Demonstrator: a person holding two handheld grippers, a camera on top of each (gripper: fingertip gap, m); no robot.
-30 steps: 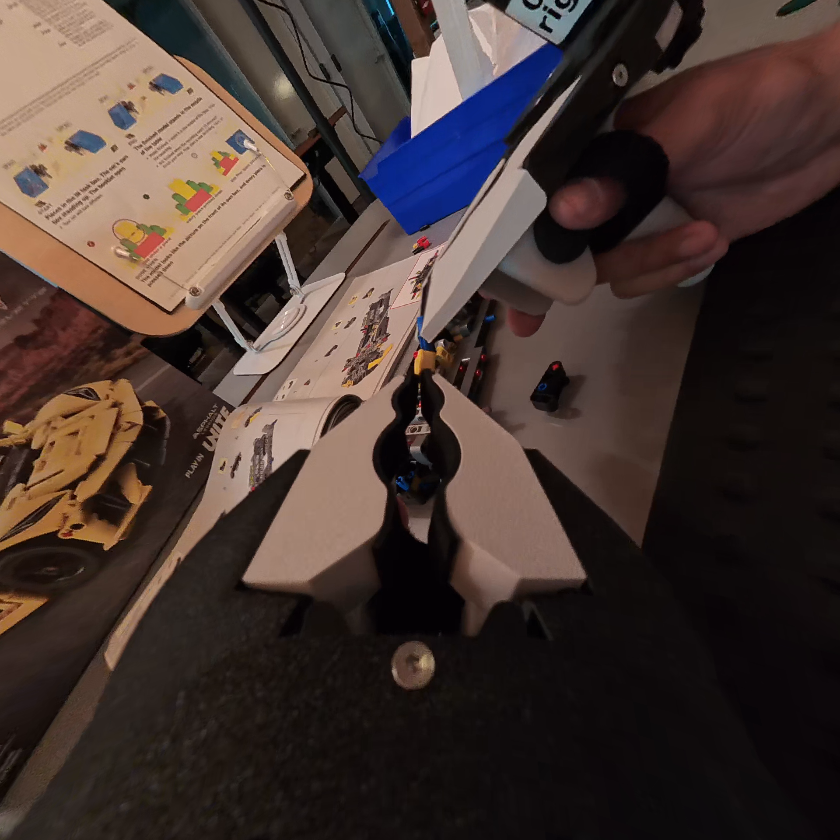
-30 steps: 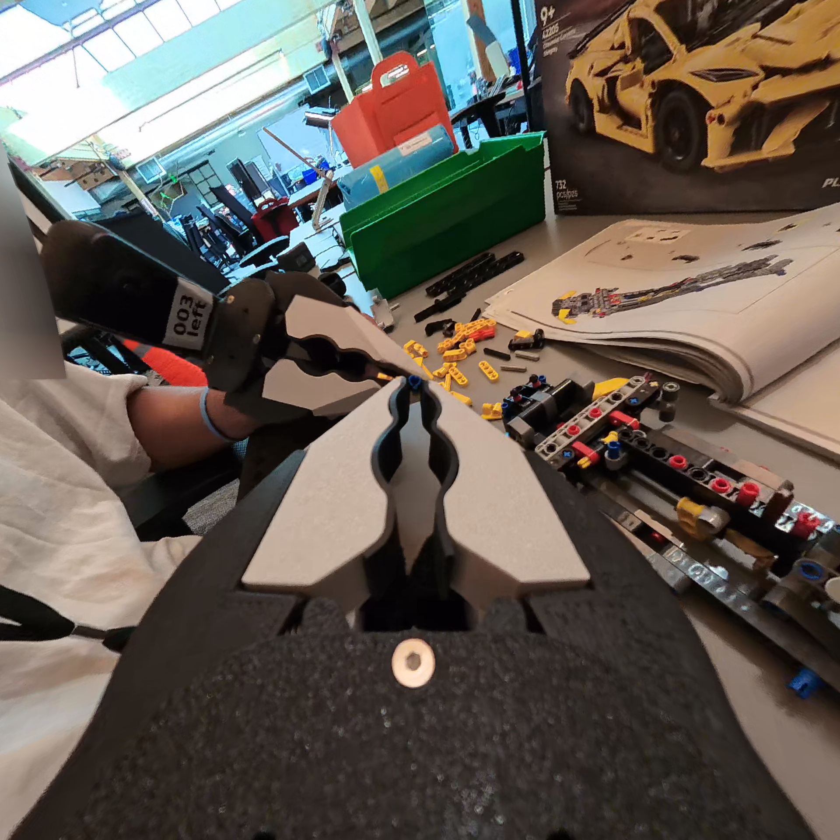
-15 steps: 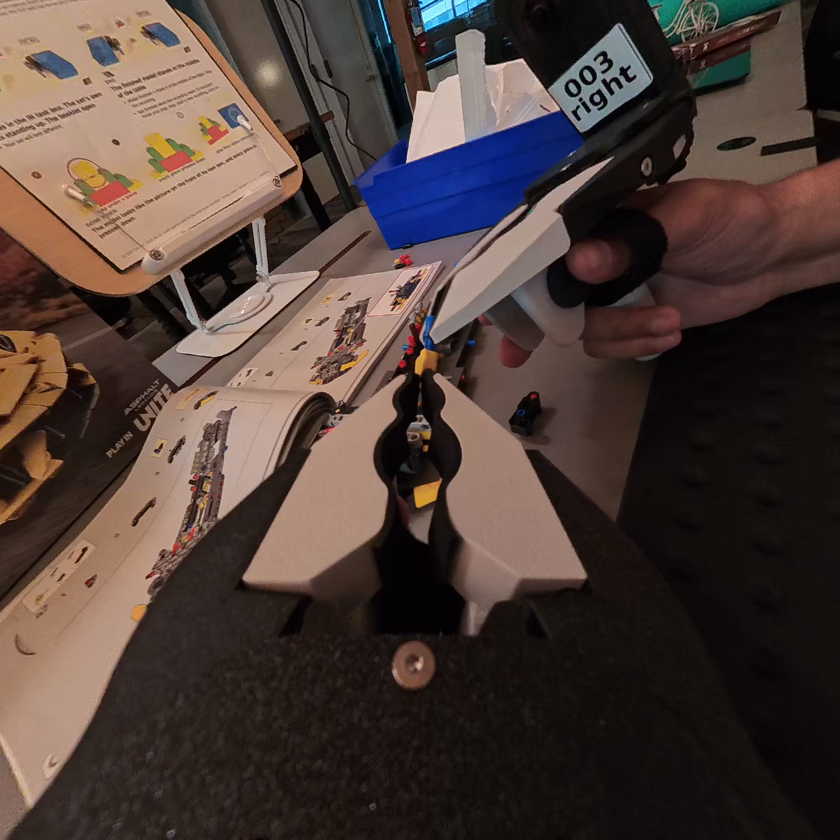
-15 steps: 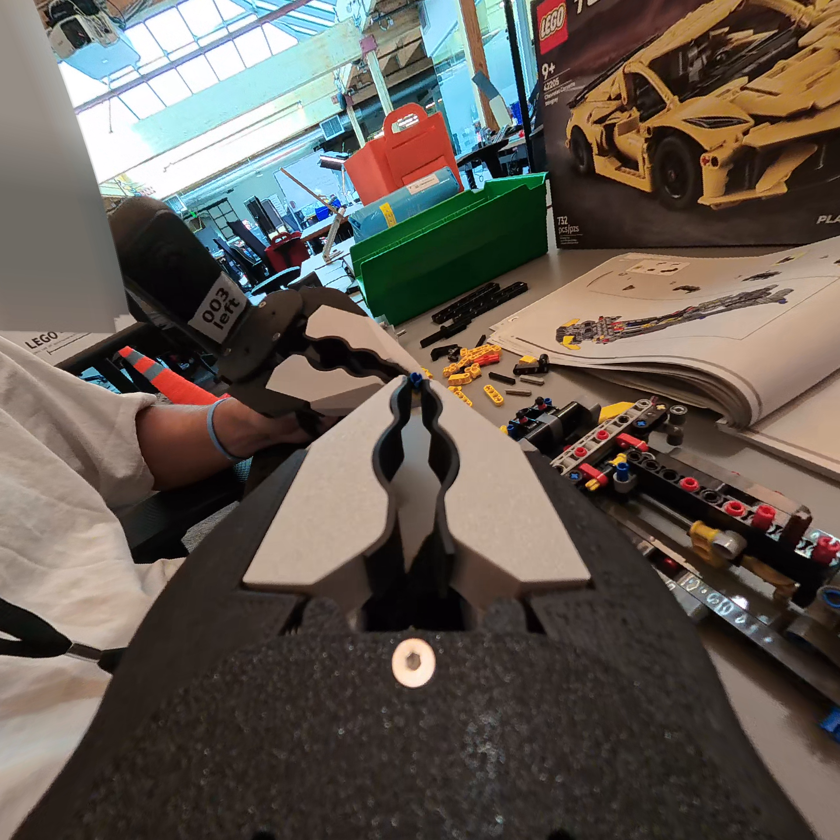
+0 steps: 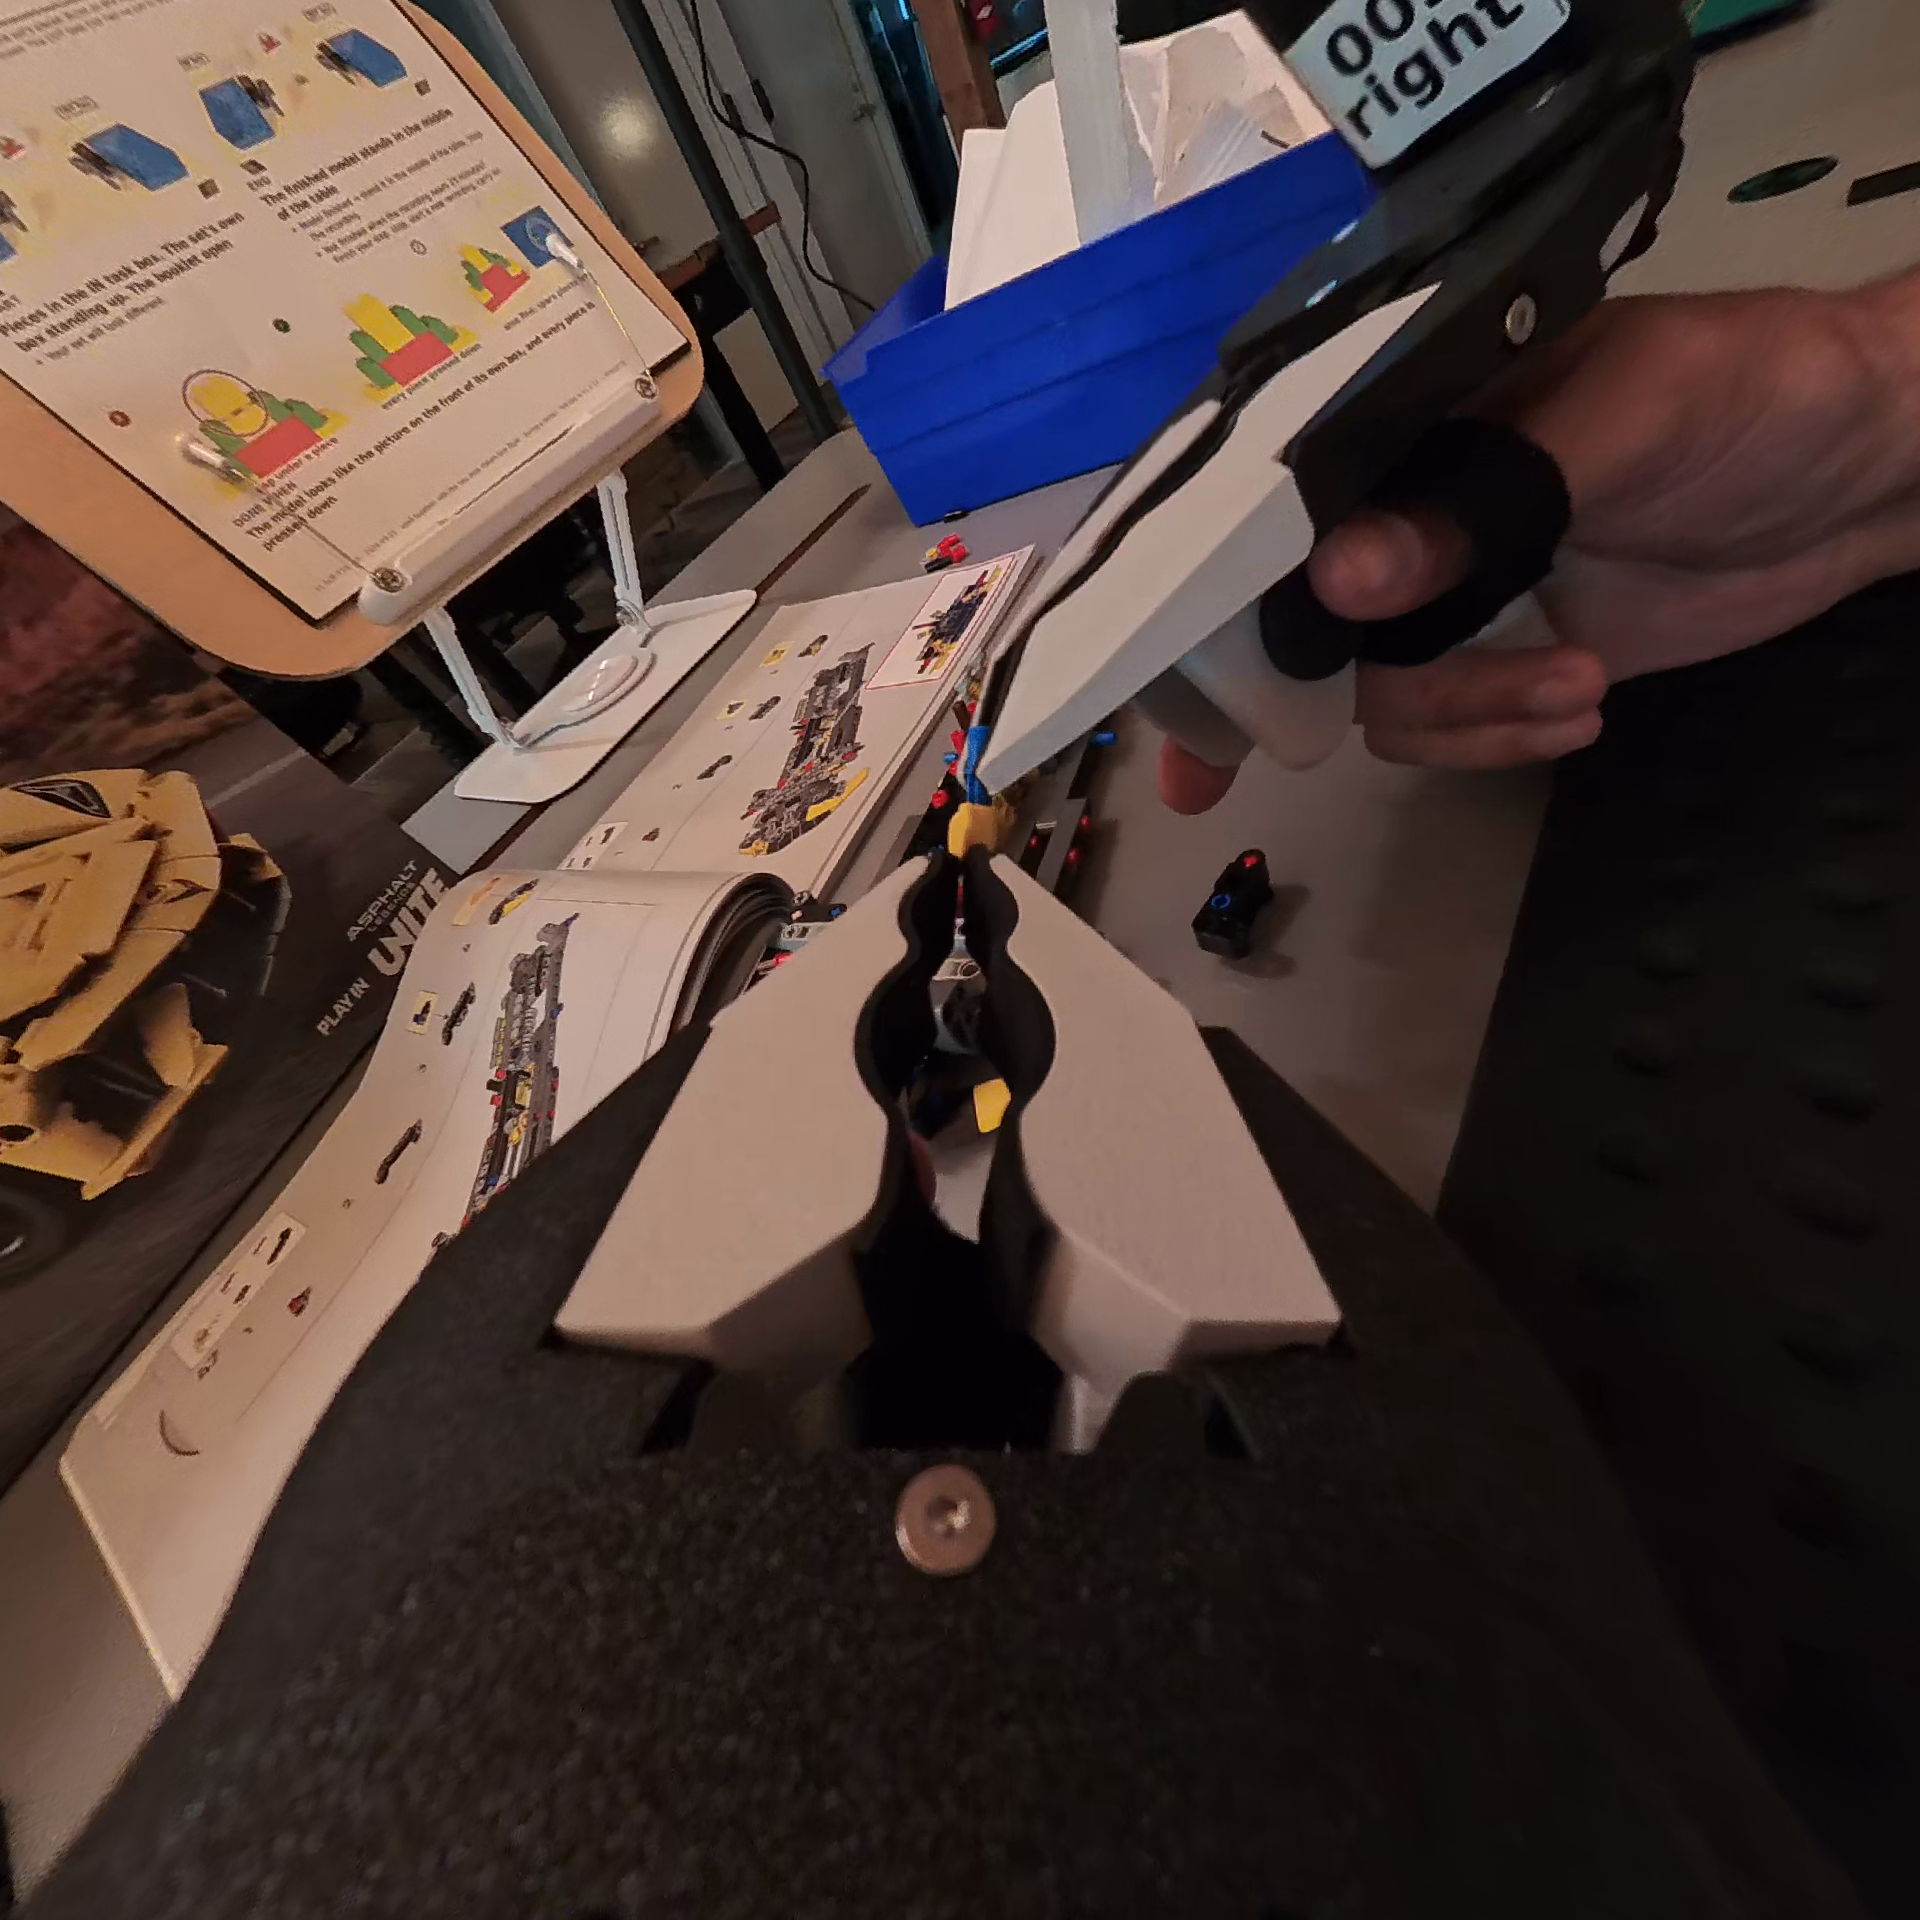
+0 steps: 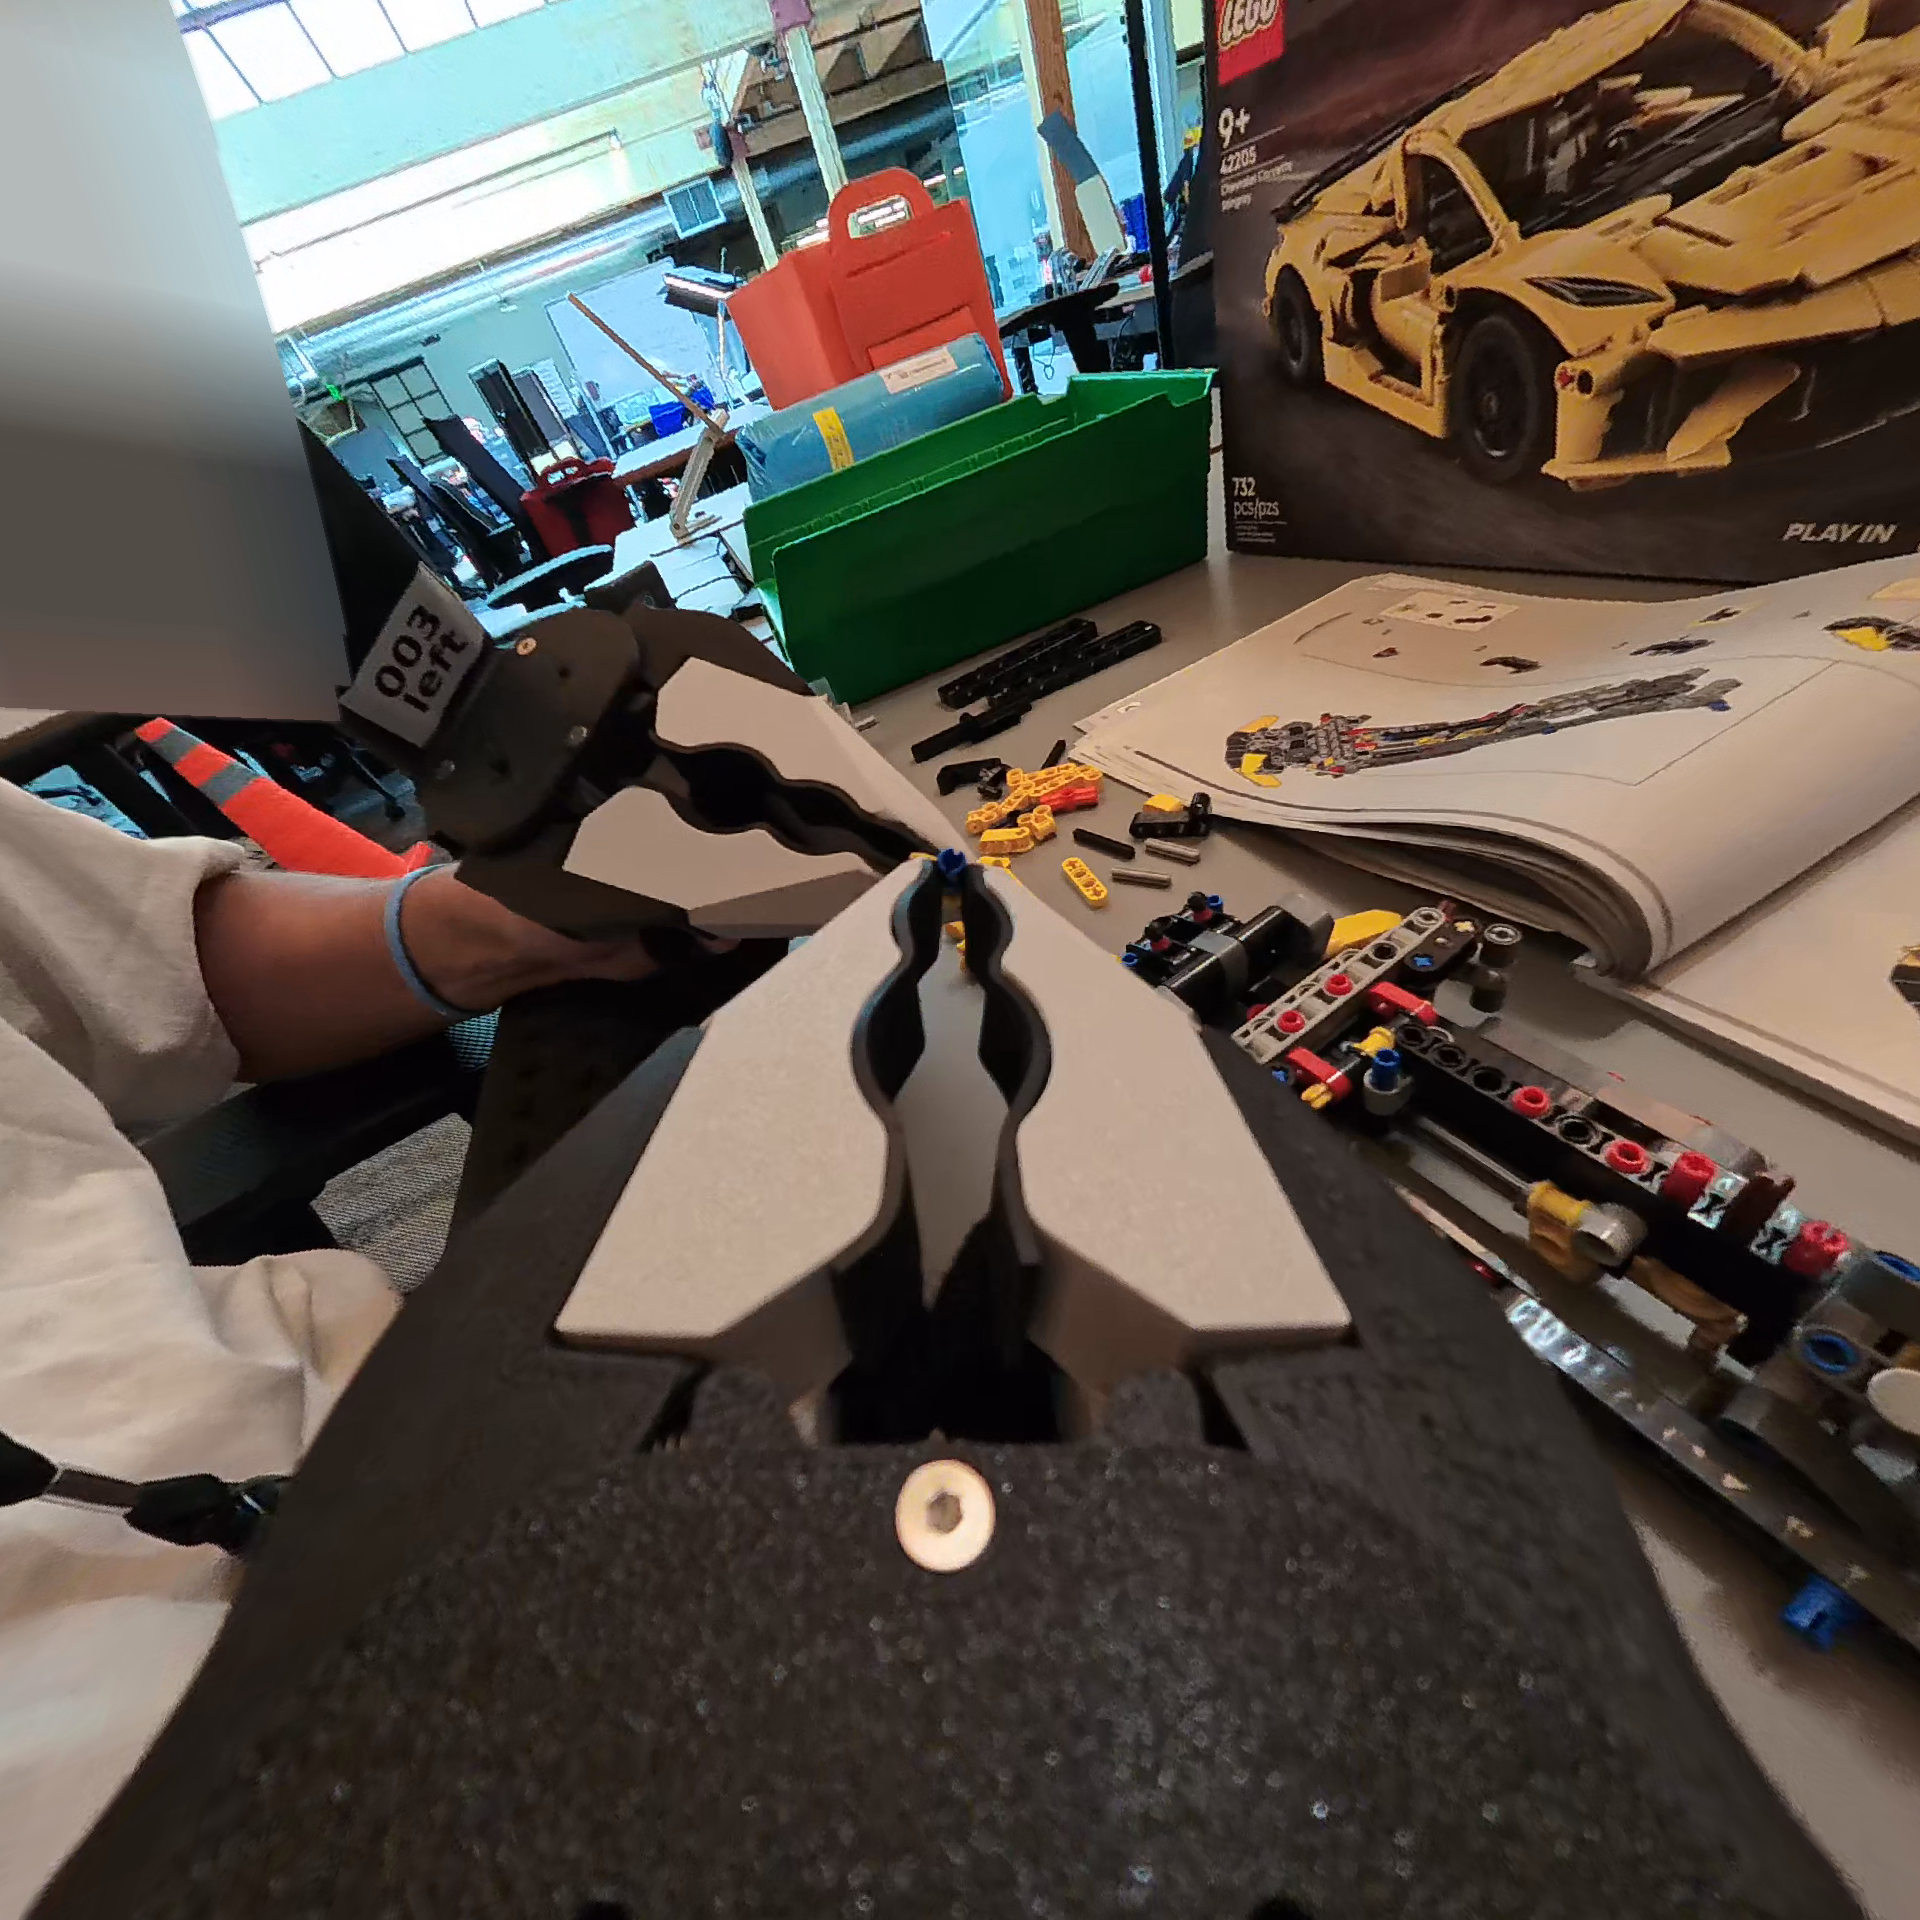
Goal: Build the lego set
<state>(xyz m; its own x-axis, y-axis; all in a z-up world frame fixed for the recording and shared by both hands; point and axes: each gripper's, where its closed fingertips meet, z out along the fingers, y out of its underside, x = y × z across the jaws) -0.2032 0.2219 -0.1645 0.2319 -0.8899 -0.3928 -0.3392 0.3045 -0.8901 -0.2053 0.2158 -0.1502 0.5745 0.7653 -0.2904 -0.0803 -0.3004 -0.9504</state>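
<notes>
My left gripper (image 5: 961, 864) is shut on a small yellow lego piece (image 5: 977, 828) at its tips. My right gripper (image 6: 948, 878) is shut on a small blue pin (image 6: 948, 860). The two grippers meet tip to tip above the table, and the blue pin (image 5: 971, 750) touches the top of the yellow piece. The right gripper (image 5: 1000, 740) comes in from the upper right in the left wrist view. The left gripper (image 6: 902, 844) comes in from the left in the right wrist view. The long, partly built black chassis (image 6: 1507, 1122) lies on the table to the right.
An open instruction booklet (image 6: 1558, 748) lies behind the chassis, with the set's box (image 6: 1558, 312) behind it. Loose yellow pieces (image 6: 1029, 805) and black beams (image 6: 1049, 660) lie before a green bin (image 6: 987, 540). A blue bin (image 5: 1091, 353), a sheet on a stand (image 5: 312, 312) and a small black piece (image 5: 1231, 909) are also there. Only a small space, under 4 cm, lies between the two pairs of fingers.
Both grippers have stayed shut and tip to tip. The pair has turned and shifted slightly, so the background has slid in both views. The pin remains against the yellow piece.
</notes>
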